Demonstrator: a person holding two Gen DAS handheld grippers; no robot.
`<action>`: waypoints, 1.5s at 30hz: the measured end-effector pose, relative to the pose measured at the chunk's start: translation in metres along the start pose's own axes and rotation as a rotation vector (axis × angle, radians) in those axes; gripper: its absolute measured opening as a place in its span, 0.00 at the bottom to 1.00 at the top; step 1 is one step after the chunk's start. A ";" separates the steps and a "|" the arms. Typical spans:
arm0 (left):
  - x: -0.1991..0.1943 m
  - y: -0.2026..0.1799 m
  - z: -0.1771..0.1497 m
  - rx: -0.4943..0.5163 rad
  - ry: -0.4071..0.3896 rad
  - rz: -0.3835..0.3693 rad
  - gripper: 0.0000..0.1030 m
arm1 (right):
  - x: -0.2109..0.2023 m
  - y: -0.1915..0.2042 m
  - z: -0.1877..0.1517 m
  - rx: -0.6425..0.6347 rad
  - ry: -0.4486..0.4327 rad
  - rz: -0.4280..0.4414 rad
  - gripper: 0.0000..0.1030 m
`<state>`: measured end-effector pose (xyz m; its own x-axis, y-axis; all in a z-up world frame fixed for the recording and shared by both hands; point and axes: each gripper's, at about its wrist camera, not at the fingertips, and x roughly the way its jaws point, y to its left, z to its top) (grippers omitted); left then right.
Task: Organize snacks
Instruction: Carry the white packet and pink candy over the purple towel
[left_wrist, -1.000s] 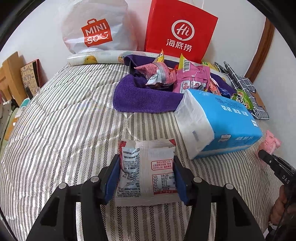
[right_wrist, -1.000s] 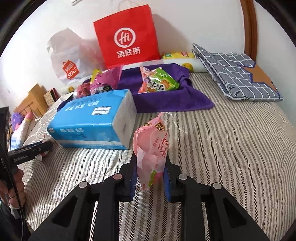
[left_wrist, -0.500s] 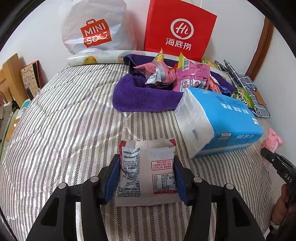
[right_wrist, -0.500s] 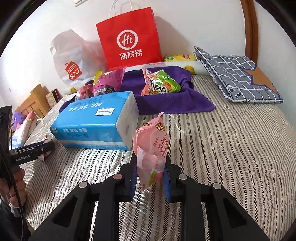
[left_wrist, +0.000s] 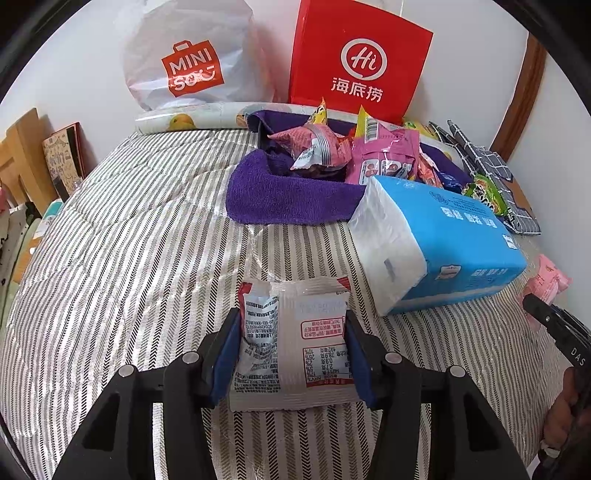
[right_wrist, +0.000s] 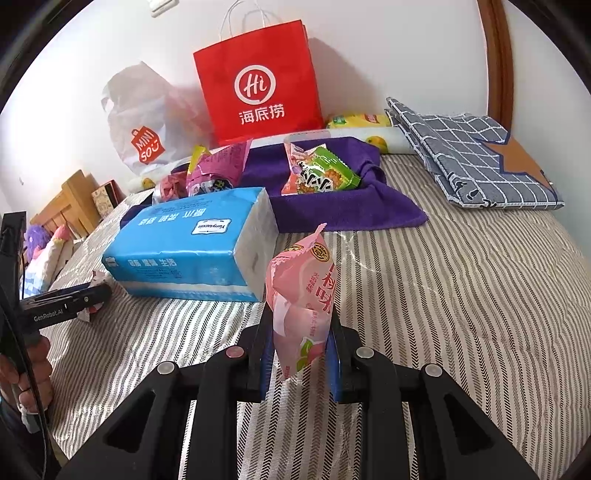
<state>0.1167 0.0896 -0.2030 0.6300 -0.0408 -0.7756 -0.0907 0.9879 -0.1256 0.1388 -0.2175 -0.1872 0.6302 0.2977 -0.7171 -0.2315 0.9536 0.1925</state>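
Observation:
My left gripper (left_wrist: 291, 321) is shut on a white snack packet (left_wrist: 295, 350) with red-framed print, holding it flat just above the striped bed cover (left_wrist: 129, 240). My right gripper (right_wrist: 299, 325) is shut on a pink snack packet (right_wrist: 301, 280) that stands upright between its fingers. A purple towel (left_wrist: 288, 195) at the back holds several snack packets, among them a pink one (left_wrist: 384, 158) and a green one (right_wrist: 321, 173). In the left wrist view the right gripper (left_wrist: 554, 325) shows at the right edge.
A blue tissue pack (left_wrist: 443, 243) lies between the two grippers, in front of the towel. A red paper bag (right_wrist: 258, 85) and a white plastic bag (left_wrist: 192, 62) lean on the wall. A folded checked cloth (right_wrist: 472, 155) lies at the back right. A person's hand (right_wrist: 26, 365) grips the left tool.

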 end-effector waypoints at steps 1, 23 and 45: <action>-0.001 0.000 0.000 0.001 -0.004 0.002 0.48 | 0.000 0.000 0.000 0.000 0.003 -0.003 0.23; -0.063 -0.022 0.004 0.051 -0.076 -0.083 0.47 | -0.060 0.021 0.011 -0.038 -0.094 -0.036 0.23; -0.063 -0.050 0.104 0.045 -0.159 -0.137 0.47 | -0.064 0.049 0.117 -0.073 -0.211 0.001 0.23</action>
<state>0.1616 0.0580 -0.0840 0.7481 -0.1547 -0.6453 0.0368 0.9806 -0.1924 0.1737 -0.1847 -0.0541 0.7693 0.3086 -0.5594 -0.2801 0.9499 0.1389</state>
